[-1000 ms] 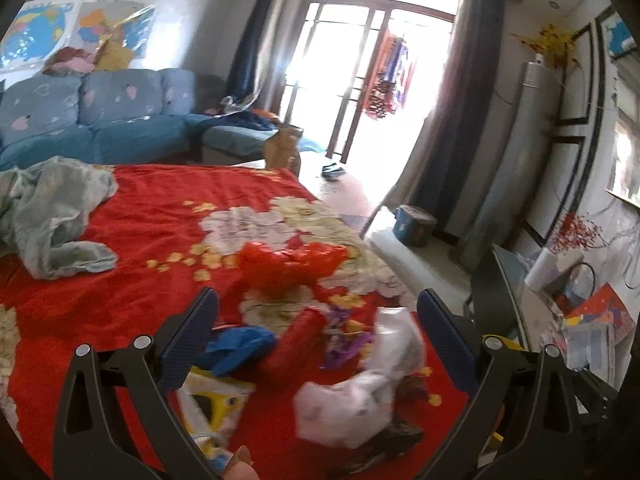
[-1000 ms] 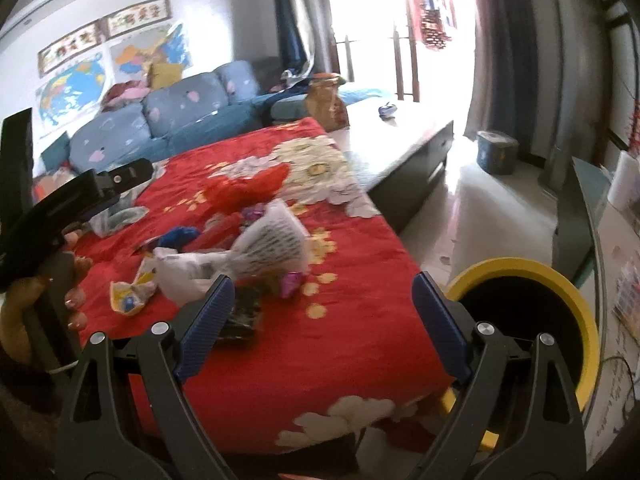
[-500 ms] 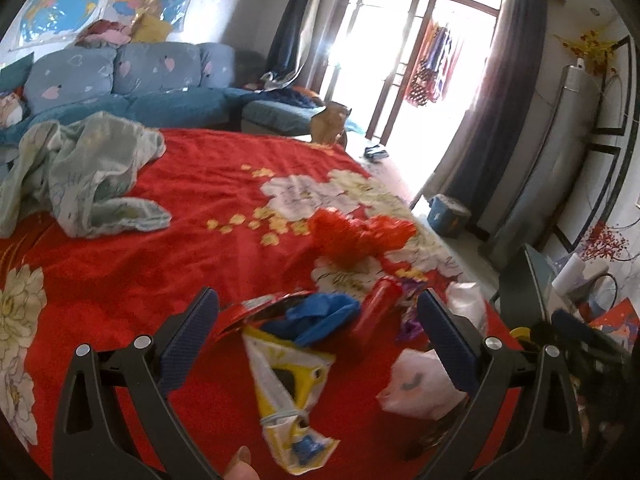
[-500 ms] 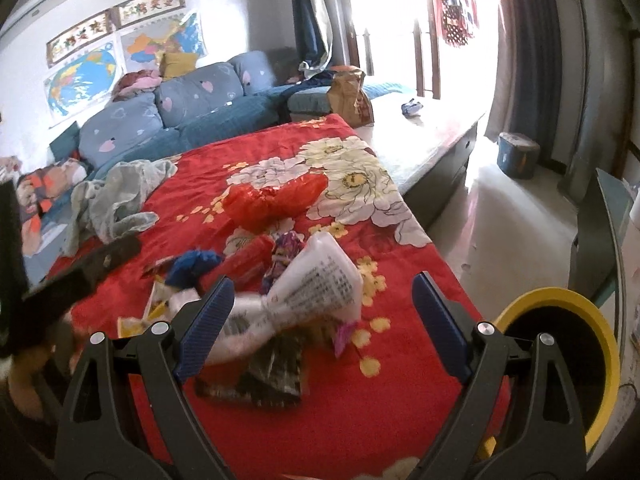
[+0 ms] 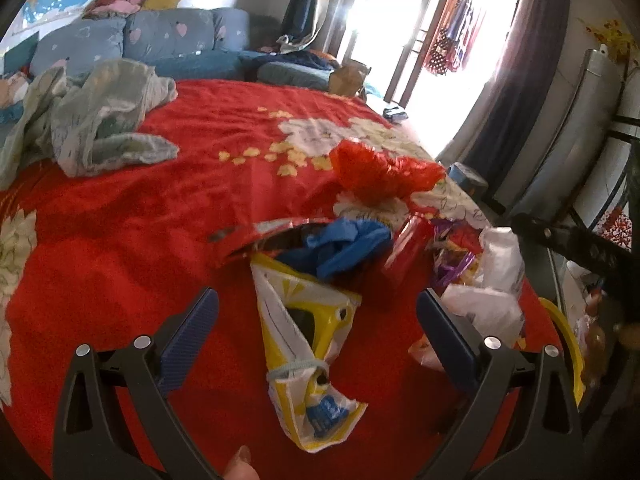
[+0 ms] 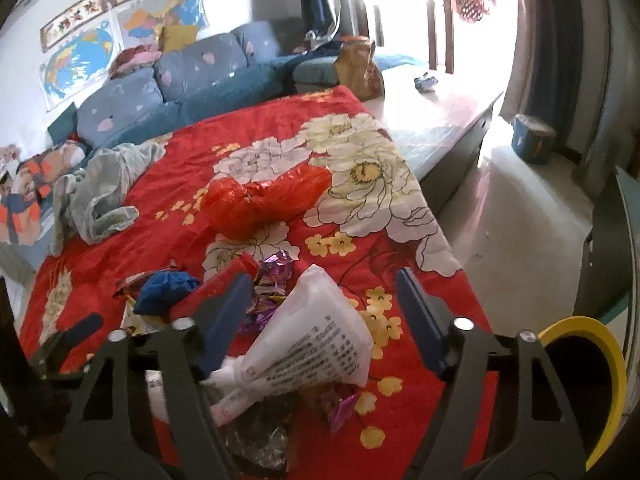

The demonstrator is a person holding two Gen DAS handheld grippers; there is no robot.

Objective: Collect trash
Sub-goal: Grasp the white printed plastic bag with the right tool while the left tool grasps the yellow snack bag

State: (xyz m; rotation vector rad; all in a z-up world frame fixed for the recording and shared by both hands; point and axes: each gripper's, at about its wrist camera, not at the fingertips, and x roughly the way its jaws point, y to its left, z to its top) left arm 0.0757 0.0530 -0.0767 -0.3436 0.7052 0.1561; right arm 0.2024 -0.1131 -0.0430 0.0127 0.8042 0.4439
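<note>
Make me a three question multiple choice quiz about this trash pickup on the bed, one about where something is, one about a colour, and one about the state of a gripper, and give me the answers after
1. Where does the yellow-rimmed bin stand?
A. On the sofa
B. Off the bed's edge, beside the right gripper
C. On the red bedspread, mid-bed

2. What colour is the crumpled glove behind the yellow and white wrapper?
A. Blue
B. Green
C. Black

3. How is the left gripper?
A. Shut on the wrapper
B. Shut on nothing
C. Open, the wrapper between its fingers

Answers: 1 B, the bin's rim shows low, past the bedspread's edge in the right wrist view. 2 A, it lies blue against the red cloth. 3 C, the fingers stand wide apart on either side of the wrapper, not touching it.
</note>
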